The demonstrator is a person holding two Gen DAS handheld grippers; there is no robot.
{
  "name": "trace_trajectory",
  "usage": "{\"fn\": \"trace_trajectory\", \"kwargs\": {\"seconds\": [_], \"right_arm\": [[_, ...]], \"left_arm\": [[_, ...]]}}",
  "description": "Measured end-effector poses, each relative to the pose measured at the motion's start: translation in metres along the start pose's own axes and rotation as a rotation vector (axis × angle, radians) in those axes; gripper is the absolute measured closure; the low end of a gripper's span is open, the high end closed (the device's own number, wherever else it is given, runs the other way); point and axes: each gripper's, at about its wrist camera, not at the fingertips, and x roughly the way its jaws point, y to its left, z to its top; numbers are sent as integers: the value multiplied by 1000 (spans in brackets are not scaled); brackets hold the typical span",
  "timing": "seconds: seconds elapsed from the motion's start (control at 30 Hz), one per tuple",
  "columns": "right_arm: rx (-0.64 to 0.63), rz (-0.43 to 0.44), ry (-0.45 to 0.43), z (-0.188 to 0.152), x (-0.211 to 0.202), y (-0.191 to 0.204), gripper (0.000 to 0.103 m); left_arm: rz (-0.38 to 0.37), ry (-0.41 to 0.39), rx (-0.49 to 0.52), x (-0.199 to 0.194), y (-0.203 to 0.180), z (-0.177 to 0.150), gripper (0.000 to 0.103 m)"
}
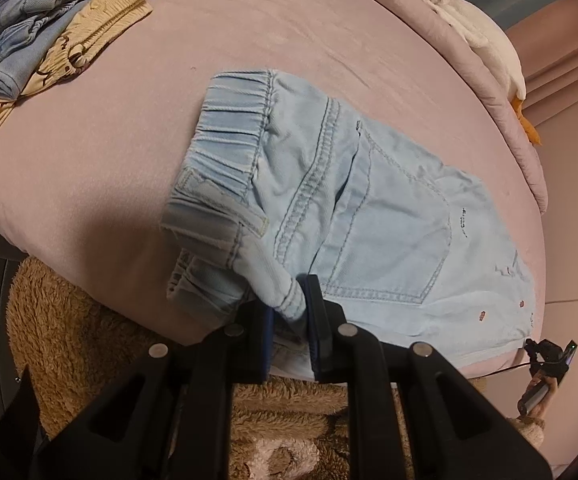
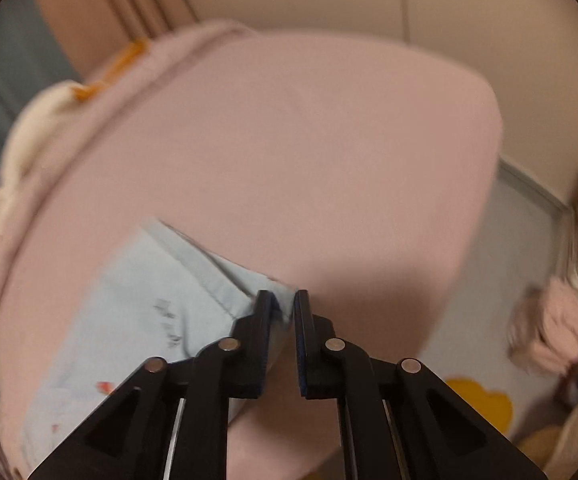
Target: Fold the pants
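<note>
With your left gripper [image 1: 291, 298] clenched on the crotch seam of the pale denim pants [image 1: 369, 208] on the bed [image 1: 289, 32] and your right gripper [image 2: 285, 308] pinching their hem corner, lift both evenly.

Small dark embroidered marks on pale denim pants [image 1: 369, 208], too small to read

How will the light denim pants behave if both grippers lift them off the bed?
The denim pants are probably floppy: the fabric already bunches and droops where the left gripper pinches it. They look thin and light. The gathered waistband would likely sag first.
</note>
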Motion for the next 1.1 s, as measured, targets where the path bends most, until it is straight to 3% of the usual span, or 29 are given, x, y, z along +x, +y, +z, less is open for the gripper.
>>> {"fn": "trace_trajectory", "kwargs": {"seconds": [0.07,0.13,0.23,0.27,0.3,0.4,0.47,0.5,0.57,0.7,0.8,0.93,1.07,1.1], "right_arm": [[9,-18,-40,0,-11,-5,94],[17,-8,-68,3,-25,-4,91],[28,124,-50,2,-32,3,75],[28,168,-37,2,-31,7,65],[26,191,-21,-1,-26,14,61],[49,180,49,-5,-1,28,61],[61,156,65,-4,16,34,61],[65,131,58,-4,22,36,73],[47,121,30,-2,13,41,82],[0,133,-76,3,-25,50,84],[-29,102,-128,3,-44,49,84],[-44,73,-64,7,-17,43,84],[-134,-67,21,-9,12,47,84],[-149,-84,10,-11,8,52,78]], "left_arm": [[-3,-2,-3,-2,-1,0,87],[-2,-8,4,-6,-4,1,81],[-19,-27,6,-10,-6,3,68],[-34,-30,-2,-11,-4,3,67],[-42,-29,-12,-11,-3,4,67],[-75,-31,-53,-10,5,6,68],[-82,-50,-67,-9,9,8,75],[-50,-50,-74,-8,11,9,90],[-37,-46,-74,-10,11,8,91],[-53,-79,-37,-31,5,-2,91],[-47,-58,-15,-31,3,-9,91],[16,-15,9,-7,9,-16,87],[33,-23,46,-3,7,-17,86],[23,-15,49,-6,7,-16,80]]}}
